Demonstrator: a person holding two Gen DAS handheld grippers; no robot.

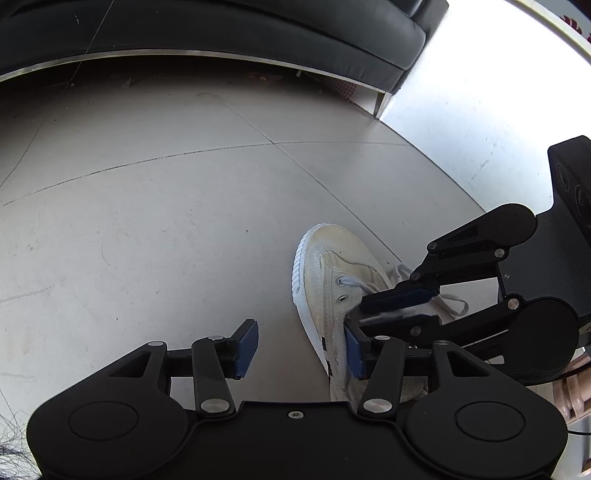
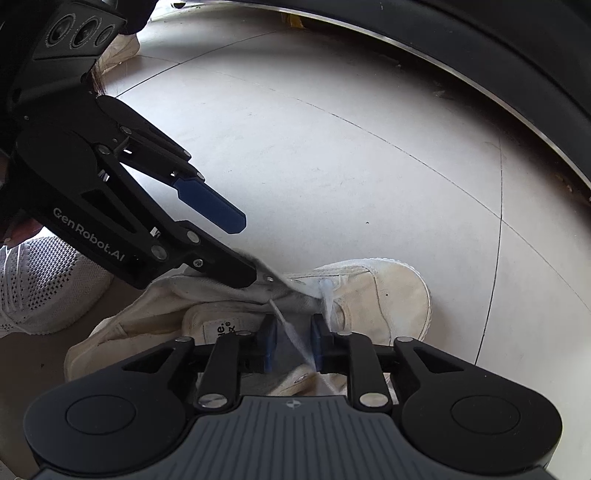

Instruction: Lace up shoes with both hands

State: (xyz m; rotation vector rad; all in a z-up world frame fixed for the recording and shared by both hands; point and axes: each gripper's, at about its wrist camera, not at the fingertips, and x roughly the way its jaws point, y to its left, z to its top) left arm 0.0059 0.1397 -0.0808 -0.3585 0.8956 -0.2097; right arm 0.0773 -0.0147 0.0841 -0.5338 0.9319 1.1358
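Right gripper (image 2: pixel 293 345): jaws parted around the lace (image 2: pixel 295 338), pads don't look pressed on it, though blur leaves doubt. It should close low on the lace and draw it straight through the eyelet, no twist.

Left gripper (image 1: pixel 301 347): fingers spread, empty; right pad sits against the shoe (image 1: pixel 325 291) side. Best used to brace the upper while the right pulls.

Shoe is lower right in the left view, lower centre in the right: off-white canvas, ribbed rubber toe, metal eyelets, flat woven lace. Beyond: smooth grey tile (image 1: pixel 147 221), black leather sofa (image 1: pixel 221 33).
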